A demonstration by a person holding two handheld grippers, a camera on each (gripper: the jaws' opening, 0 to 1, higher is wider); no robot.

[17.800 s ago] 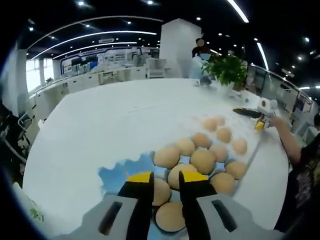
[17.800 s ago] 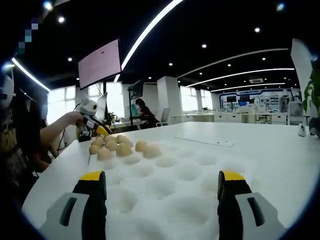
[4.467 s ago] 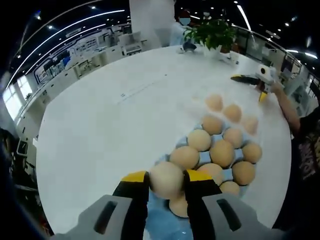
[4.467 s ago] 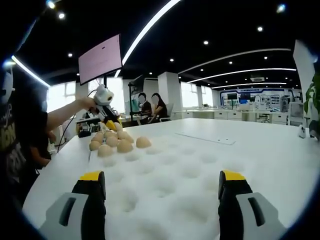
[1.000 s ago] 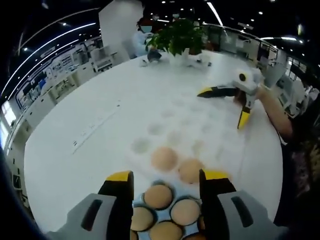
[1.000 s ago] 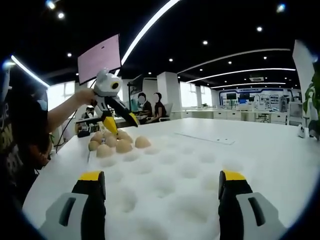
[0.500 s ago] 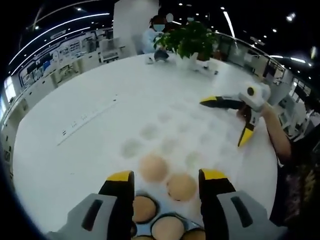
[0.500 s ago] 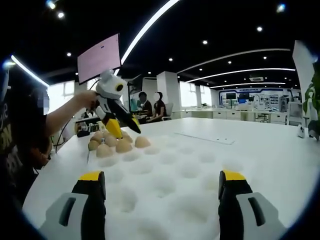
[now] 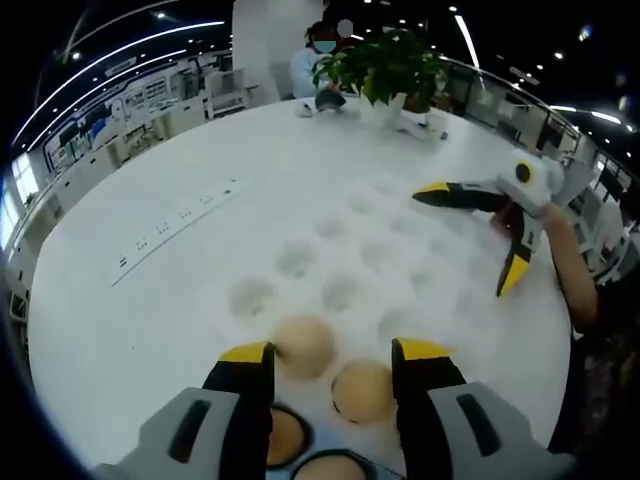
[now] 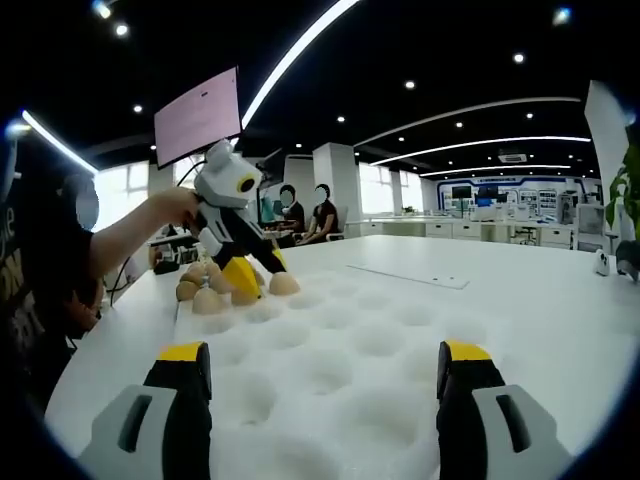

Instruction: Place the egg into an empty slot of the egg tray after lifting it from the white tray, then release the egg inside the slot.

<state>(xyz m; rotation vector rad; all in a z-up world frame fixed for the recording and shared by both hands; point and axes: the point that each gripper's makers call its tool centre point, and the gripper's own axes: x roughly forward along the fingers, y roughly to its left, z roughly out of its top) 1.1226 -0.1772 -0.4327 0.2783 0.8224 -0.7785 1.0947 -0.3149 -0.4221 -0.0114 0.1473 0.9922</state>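
Hovering with jaws apart and empty over two eggs [image 9: 302, 344] seated in the white tray [image 9: 420, 270], the left gripper [image 9: 330, 362] must pick one; the right gripper [image 10: 325, 372] also gapes empty.

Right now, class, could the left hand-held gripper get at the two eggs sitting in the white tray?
Probably yes. The left hand-held gripper is open and empty, with its jaws either side of the two eggs on the white tray. Nothing lies between them.
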